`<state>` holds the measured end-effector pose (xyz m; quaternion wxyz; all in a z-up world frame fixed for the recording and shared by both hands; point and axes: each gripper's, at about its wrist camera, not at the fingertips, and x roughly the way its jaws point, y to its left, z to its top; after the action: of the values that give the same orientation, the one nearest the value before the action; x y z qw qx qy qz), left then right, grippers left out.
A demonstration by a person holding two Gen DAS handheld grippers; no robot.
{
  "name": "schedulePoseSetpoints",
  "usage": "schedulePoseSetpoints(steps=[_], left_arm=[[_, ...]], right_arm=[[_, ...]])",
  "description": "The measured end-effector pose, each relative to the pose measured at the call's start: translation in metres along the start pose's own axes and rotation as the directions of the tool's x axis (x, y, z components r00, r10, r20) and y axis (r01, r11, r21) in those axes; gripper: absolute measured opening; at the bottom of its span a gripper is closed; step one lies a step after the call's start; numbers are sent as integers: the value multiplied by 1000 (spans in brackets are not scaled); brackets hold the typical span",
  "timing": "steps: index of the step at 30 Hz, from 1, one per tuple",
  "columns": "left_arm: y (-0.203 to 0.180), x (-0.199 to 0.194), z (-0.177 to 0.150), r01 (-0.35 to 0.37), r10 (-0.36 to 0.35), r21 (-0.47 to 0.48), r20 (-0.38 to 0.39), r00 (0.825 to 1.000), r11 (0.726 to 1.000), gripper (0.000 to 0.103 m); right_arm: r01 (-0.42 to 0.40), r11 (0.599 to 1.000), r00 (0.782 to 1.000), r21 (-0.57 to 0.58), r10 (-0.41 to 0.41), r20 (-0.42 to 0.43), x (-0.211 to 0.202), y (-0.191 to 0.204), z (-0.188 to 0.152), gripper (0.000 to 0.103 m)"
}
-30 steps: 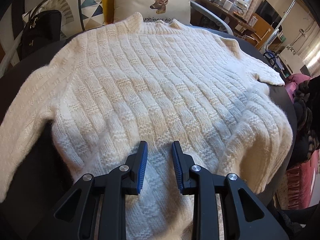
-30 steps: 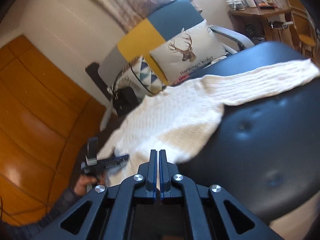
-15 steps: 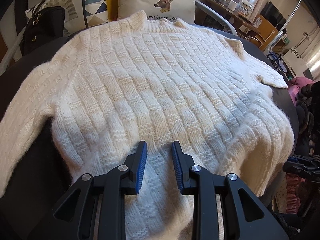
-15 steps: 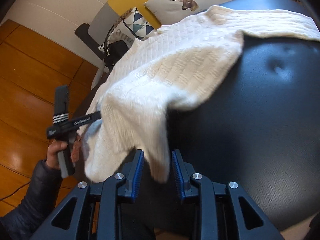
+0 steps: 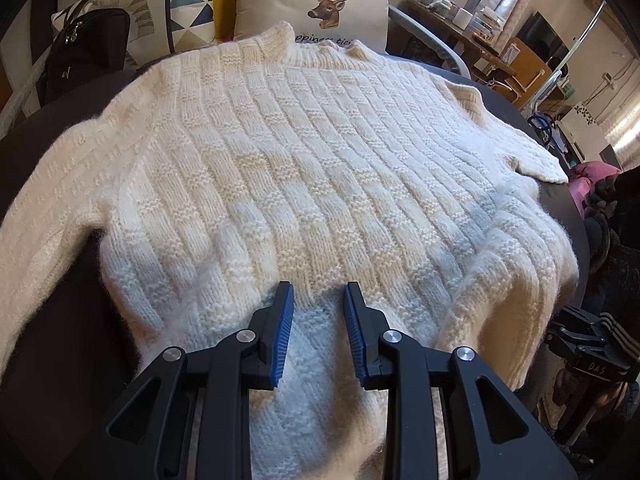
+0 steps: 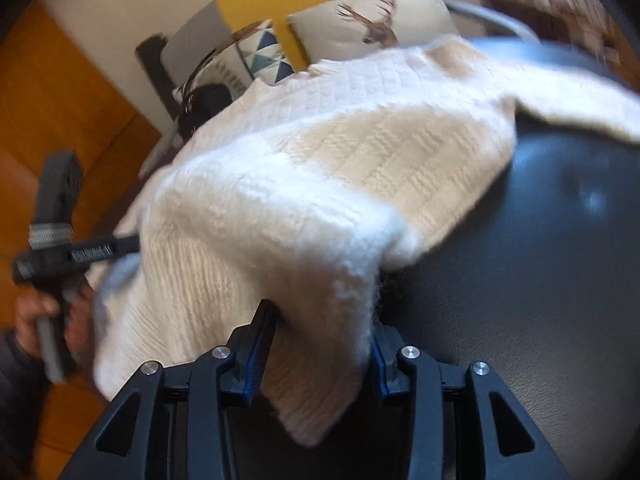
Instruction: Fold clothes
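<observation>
The cream sweater (image 5: 288,168) lies spread flat on a dark round seat (image 6: 540,272), collar far, hem hanging over the near edge. The left gripper (image 5: 318,300) hovers above the hem, jaws parted, holding nothing. The right gripper (image 6: 320,328) (its view is blurred) stands wide open around the hem's right corner, not clamped. A deer cushion (image 5: 316,4) sits beyond the collar.

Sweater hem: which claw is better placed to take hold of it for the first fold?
Right. The right claw is open with the sweater hem corner hanging between its fingers. The left claw is open too, but hovers over the flat lower front, away from any edge.
</observation>
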<state>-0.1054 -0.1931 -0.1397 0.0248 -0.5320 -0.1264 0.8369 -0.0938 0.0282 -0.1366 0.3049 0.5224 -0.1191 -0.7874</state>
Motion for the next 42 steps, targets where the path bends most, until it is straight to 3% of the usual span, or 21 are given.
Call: schedulePoseSetpoints(steps=[5, 9, 11, 14, 19, 26, 29, 31, 35, 39, 42], left_arm=[[-1, -1, -1, -5, 5, -3, 2, 1000, 1000, 28], [-2, -1, 0, -12, 12, -9, 2, 1000, 1000, 28], [-3, -1, 1, -19, 19, -7, -3, 1000, 1000, 28], [-7, -1, 1, -36, 36, 8, -8, 999, 999, 28], [-8, -2, 0, -34, 34, 19, -16, 999, 999, 28], [-5, -5, 4, 7, -6, 37, -50, 999, 999, 28], [-5, -5, 6, 17, -13, 53, -62, 998, 998, 28], [-5, -5, 7, 13, -9, 61, -67, 998, 998, 28], [-7, -4, 10, 2, 4, 80, -74, 997, 997, 28], [-9, -1, 10, -10, 17, 90, -77, 997, 996, 28], [-10, -1, 9, -11, 18, 89, -77, 997, 996, 28]], right_arm=[[28, 996, 998, -79, -32, -50, 3, 10, 3, 51], [99, 987, 991, -129, -109, -75, 3, 23, -2, 48], [72, 994, 992, -81, -80, -94, -1, 17, -2, 6], [38, 999, 996, -27, -40, -77, -11, 9, -6, 6], [-85, 996, 996, 29, 85, -1, -56, 5, -15, 6], [-275, 961, 958, 17, 273, 86, -131, 13, -20, 6], [-215, 976, 976, 39, 213, 52, -130, 5, -24, 6], [-169, 983, 985, 78, 171, -15, -118, -7, -34, 6], [-67, 986, 983, 150, 91, -160, -91, -33, -55, 7], [-22, 990, 977, 142, 51, -206, -96, -39, -54, 10], [36, 988, 982, 153, -7, -187, -110, -51, -46, 17]])
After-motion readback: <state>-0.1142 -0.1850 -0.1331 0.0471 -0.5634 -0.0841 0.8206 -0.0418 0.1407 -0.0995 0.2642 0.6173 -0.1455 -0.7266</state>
